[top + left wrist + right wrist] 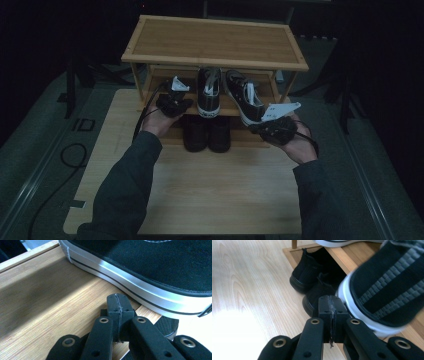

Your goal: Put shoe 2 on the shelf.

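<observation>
Both grippers were held with fingers together: the left gripper (pixel 181 102) beside one sneaker (pixel 209 91), the right gripper (pixel 268 127) at the other sneaker (pixel 244 95).

Dim high view, glary gripper views

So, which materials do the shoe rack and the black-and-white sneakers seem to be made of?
The shoe rack looks like bamboo or light wood with a smooth, faintly glossy finish: fine straight grain shows on its boards. The sneakers seem to have black canvas uppers, a matte weave, and white rubber sole bands that shine slightly.
</observation>
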`<state>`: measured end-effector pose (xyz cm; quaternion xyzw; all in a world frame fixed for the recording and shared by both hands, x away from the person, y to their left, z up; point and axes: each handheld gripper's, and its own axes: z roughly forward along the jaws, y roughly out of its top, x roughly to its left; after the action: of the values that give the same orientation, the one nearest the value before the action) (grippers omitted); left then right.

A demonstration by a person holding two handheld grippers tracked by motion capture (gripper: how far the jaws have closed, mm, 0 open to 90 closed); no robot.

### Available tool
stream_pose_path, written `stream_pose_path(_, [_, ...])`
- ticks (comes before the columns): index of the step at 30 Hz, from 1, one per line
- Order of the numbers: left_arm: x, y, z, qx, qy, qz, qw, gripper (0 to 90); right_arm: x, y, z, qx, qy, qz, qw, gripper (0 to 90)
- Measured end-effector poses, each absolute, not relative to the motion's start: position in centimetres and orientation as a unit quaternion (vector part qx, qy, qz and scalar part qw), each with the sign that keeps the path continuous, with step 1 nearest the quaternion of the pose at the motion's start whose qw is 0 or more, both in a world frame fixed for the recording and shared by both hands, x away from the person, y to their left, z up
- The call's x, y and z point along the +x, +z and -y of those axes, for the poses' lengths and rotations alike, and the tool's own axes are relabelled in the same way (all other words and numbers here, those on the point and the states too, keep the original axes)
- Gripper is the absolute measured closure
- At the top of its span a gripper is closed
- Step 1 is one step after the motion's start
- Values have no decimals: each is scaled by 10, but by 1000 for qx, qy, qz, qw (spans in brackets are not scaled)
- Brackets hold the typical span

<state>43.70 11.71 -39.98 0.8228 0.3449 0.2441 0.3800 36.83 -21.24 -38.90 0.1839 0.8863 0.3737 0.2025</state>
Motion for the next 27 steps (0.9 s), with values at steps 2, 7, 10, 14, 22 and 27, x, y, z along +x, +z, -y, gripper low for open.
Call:
stream_pose_path(2, [437,-400,-116,823,245,-346,379,900,368,-389,217,185,375,-886,201,887])
stream_pose_path(7, [436,-398,-113,825,251,-346,370,900,367,-389,223,186,378,-885,200,890])
stream_pose_path(10, [436,-398,-112,826,255,-343,367,900,367,-390,226,187,377,-885,201,890])
stream_pose_path(14, [437,-398,-113,826,251,-344,368,900,366,-393,232,191,373,-885,201,890])
stream_pose_path(22, [439,-397,-111,824,256,-350,365,900,368,-397,239,201,377,-881,202,895])
stream_pose_path(27, [439,-398,-110,822,255,-351,369,900,368,-398,239,200,379,-881,202,898])
